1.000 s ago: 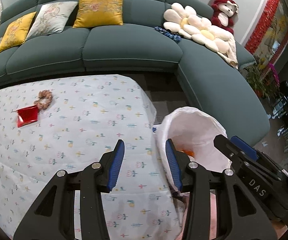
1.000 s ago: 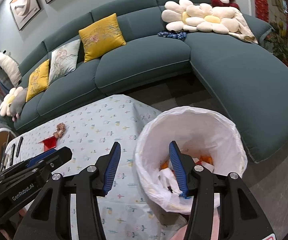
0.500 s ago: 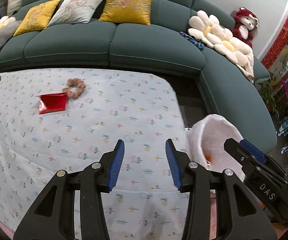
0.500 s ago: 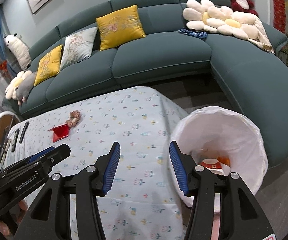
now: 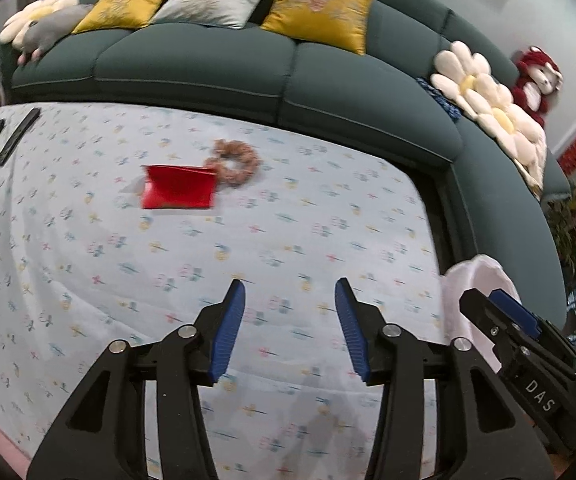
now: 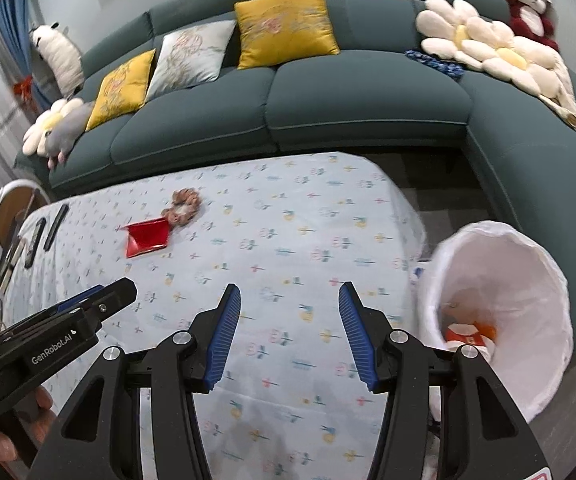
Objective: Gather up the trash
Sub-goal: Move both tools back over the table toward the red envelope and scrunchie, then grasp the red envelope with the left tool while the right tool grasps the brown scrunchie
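Note:
A red wrapper (image 5: 177,193) lies on the flowered tablecloth (image 5: 288,240), touching a brown scrunchie (image 5: 232,162) at its far right corner. Both also show in the right wrist view, the wrapper (image 6: 146,237) and the scrunchie (image 6: 183,203). A bin lined with a white bag (image 6: 500,304) stands off the table's right end with trash inside; only its edge (image 5: 476,280) shows in the left wrist view. My left gripper (image 5: 290,328) is open and empty over the table's near side. My right gripper (image 6: 290,332) is open and empty beside it, left of the bin.
Black remotes (image 5: 17,136) lie at the table's far left end. A green sofa (image 5: 207,64) with cushions and plush toys wraps the far and right sides. A round side table (image 6: 11,208) stands at the left.
Both grippers have swung left, away from the bin and over the table. The red wrapper and scrunchie now sit nearer the middle of both views. Both stay open.

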### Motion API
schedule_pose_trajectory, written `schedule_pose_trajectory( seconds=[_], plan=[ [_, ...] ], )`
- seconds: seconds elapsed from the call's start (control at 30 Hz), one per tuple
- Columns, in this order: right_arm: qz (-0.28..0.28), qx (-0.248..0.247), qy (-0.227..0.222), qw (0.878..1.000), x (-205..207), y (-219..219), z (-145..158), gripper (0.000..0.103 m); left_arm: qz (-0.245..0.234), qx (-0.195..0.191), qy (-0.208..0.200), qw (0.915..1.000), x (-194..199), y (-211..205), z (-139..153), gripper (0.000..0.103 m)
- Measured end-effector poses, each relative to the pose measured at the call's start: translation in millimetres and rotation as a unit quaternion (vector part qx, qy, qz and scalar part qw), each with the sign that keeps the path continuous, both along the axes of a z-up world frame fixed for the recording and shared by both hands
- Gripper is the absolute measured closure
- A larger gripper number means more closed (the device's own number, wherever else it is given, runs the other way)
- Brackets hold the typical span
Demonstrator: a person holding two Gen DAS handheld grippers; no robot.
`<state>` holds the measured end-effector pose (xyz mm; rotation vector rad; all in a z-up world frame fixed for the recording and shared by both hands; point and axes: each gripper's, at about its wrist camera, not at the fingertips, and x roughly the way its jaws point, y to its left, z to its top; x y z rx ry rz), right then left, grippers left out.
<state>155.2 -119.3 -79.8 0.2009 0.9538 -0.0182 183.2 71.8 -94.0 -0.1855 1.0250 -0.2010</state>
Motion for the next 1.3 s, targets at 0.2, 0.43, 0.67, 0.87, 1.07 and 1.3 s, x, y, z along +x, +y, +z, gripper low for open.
schedule_pose_trajectory(
  seconds=[0.2, 0.43, 0.67, 0.87, 1.07, 1.3],
  plan=[
    [0.020, 0.014, 0.021, 0.999, 40.1, 33.5, -16.6, 0.053, 0.048, -0.004, 0.020, 0.9986, 26.0, 44.3, -17.6, 0.052],
    [0.042, 0.010, 0.042, 0.998, 107.3, 72.3, -40.7, 0.053, 0.137, -0.041, 0.048, 0.9885, 79.2, 97.8, -37.9, 0.045],
    [0.049, 0.002, 0.058, 0.997, 177.7, 101.4, -66.3, 0.053, 0.184, -0.087, 0.090, 0.9750, 140.7, 118.5, -59.6, 0.043],
    [0.043, 0.004, 0.073, 0.996, 223.5, 118.6, -90.5, 0.053, 0.213, -0.089, 0.132, 0.9641, 166.9, 117.8, -81.3, 0.047],
    [0.045, -0.006, 0.089, 0.995, 245.1, 132.8, -112.5, 0.054, 0.206, -0.067, 0.160, 0.9631, 172.9, 108.9, -103.4, 0.068],
    [0.066, -0.019, 0.102, 0.992, 236.1, 135.3, -129.4, 0.081, 0.182, -0.058, 0.151, 0.9698, 160.1, 100.6, -109.3, 0.080]
  ],
)
